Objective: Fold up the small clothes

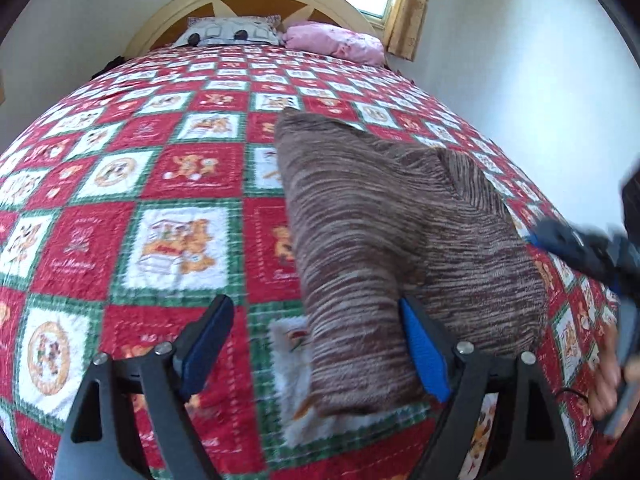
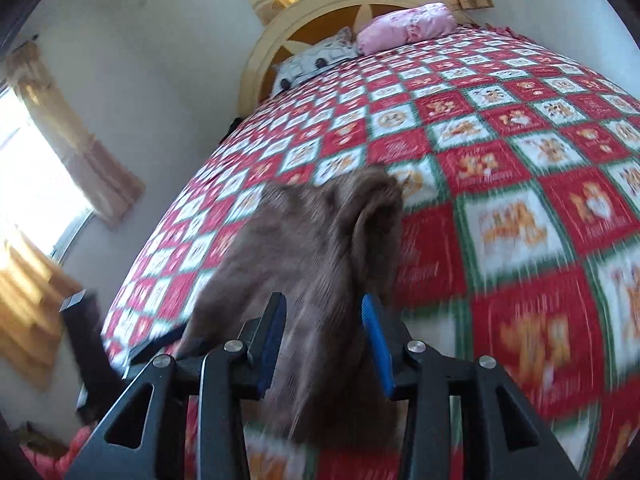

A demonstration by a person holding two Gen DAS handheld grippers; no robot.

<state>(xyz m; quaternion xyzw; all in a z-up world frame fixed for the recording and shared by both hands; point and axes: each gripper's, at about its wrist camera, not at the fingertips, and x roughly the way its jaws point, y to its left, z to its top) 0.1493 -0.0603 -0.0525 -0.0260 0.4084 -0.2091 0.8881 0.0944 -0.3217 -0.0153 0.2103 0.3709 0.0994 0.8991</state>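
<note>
Blur is smearing the right wrist view, where the right gripper [image 2: 324,344] is showing fingers spread with a brown striped garment [image 2: 312,264] passing between them; whether they touch the cloth is hard to tell. Left gripper [image 1: 316,344] is likewise hanging released over the garment's near end on the red patchwork quilt [image 1: 132,208], its right pad [image 1: 422,354] partly hiding the fabric.

Left tongs [image 1: 316,344] spread wide; right tongs [image 2: 324,344] parted.
</note>
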